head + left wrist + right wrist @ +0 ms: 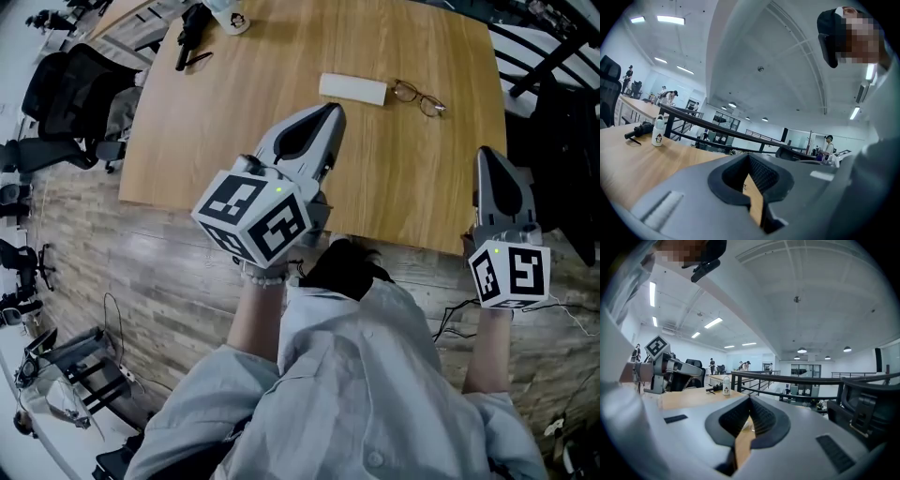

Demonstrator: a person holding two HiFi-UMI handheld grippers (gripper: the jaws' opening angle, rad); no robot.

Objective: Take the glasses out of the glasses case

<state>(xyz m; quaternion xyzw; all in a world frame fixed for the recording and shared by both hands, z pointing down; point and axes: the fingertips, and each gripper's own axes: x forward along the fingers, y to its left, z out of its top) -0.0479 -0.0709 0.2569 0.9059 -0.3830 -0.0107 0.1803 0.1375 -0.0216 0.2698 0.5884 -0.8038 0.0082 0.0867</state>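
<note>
A white oblong glasses case (pixel 352 89) lies flat on the far part of the wooden table (pixel 187 141). Just to its right, a pair of thin-rimmed glasses (pixel 419 97) rests on the wood outside the case, lenses upright. My left gripper (pixel 331 110) hangs raised over the table's near half, short of the case, jaws shut and empty (pixel 749 157). My right gripper (pixel 486 153) is lifted near the table's front right corner, well short of the glasses, and is also shut with nothing in it (pixel 750 399). Both point almost level toward the far side.
A small white bottle (pixel 230 17) and a black tool (pixel 190 33) sit at the table's far left. Black office chairs stand to the left (pixel 70 94) and right (pixel 562 141). The table's front edge (pixel 394 246) runs just under my grippers.
</note>
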